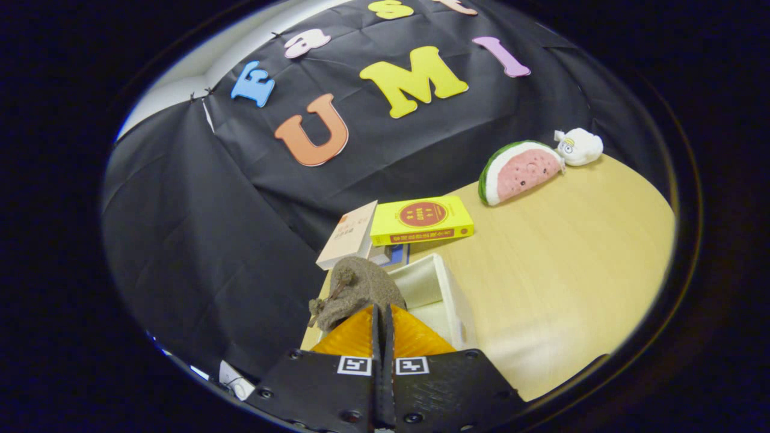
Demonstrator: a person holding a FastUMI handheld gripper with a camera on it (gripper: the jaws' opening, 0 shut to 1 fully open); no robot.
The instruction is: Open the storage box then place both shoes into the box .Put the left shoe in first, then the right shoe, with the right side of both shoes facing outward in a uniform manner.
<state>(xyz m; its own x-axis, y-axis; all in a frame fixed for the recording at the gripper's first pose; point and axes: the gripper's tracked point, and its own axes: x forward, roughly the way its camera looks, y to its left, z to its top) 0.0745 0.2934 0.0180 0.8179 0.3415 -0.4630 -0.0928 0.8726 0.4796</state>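
Note:
My gripper (381, 314) is shut on a grey-brown fuzzy shoe (358, 288), its two fingers pressed close together on the shoe's edge. The shoe hangs tilted just ahead of the fingertips, a small tassel dangling from its near end. Right behind and under the shoe stands the white storage box (448, 288), open, with a pale inside. The shoe hides part of the box's inside, so I cannot tell whether anything lies in it.
Beyond the box lie a yellow book (421, 219) and a beige book (349, 234) on the wooden table (559, 270). A watermelon-slice plush (520, 171) and a small white plush (579, 146) sit at the table's far side by the black cloth wall.

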